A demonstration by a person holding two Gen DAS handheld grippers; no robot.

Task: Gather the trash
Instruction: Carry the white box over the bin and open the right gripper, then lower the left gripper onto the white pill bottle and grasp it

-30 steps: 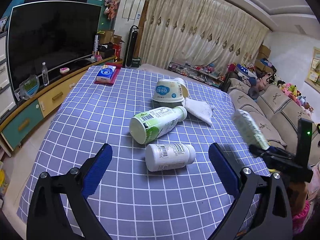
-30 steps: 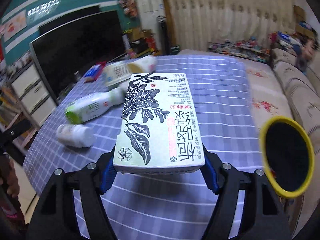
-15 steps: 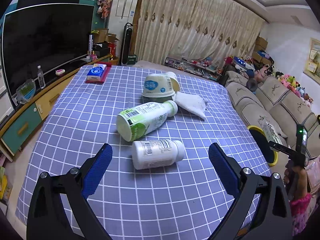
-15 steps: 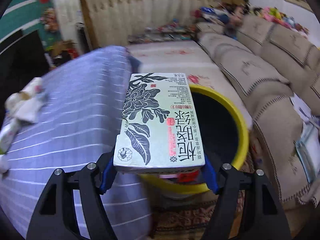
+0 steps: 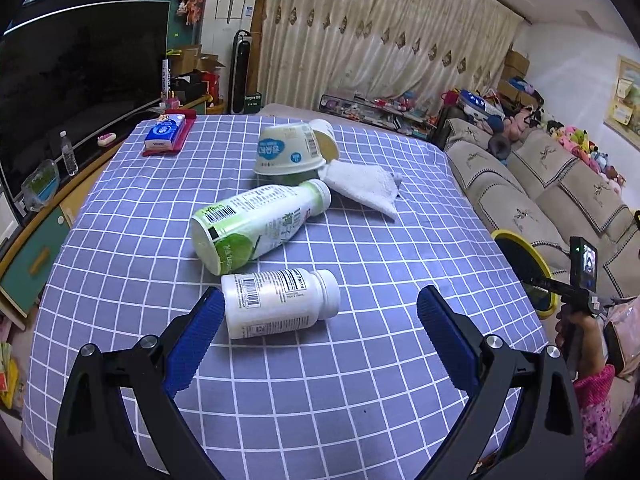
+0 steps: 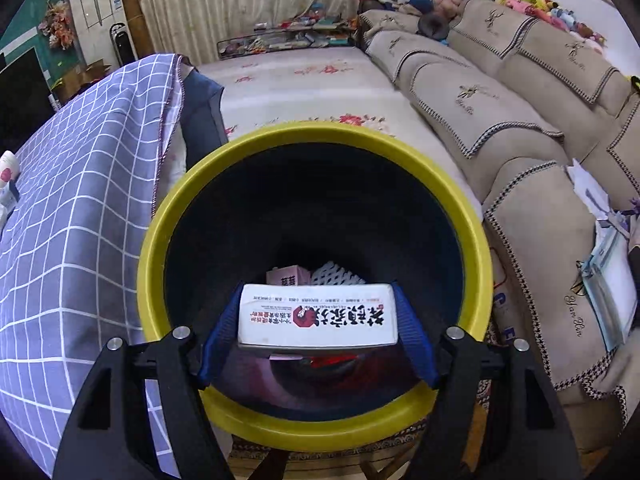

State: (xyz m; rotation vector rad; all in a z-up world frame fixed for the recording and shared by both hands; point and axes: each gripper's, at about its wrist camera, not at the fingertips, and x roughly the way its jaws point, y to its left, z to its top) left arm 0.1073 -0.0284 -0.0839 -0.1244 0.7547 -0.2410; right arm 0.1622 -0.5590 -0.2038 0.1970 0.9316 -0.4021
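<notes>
Right tongs (image 6: 318, 330) clamped on white carton (image 6: 318, 316), long axis crosswise, end face up, over yellow-rimmed bin (image 6: 472, 216); left tongs (image 5: 320, 332) apart.

On the purple checked tablecloth (image 5: 360, 360) lie two plastic bottles, one green-labelled (image 5: 256, 230) and one white (image 5: 280, 308), one overturned paper tub (image 5: 290, 152), one white cloth (image 5: 362, 186) and one blue tissue pack (image 5: 166, 132) at the far left corner. One yellow-rimmed bin (image 6: 316, 136) holds perhaps two dim items under one white printed carton (image 6: 318, 316).

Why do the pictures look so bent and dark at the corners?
Left wrist view: fisheye lens curves the checked tablecloth and blackens corners; white bottle sharp. Right wrist view: same bulge, the bin interior deep in shadow, box crisp.
</notes>
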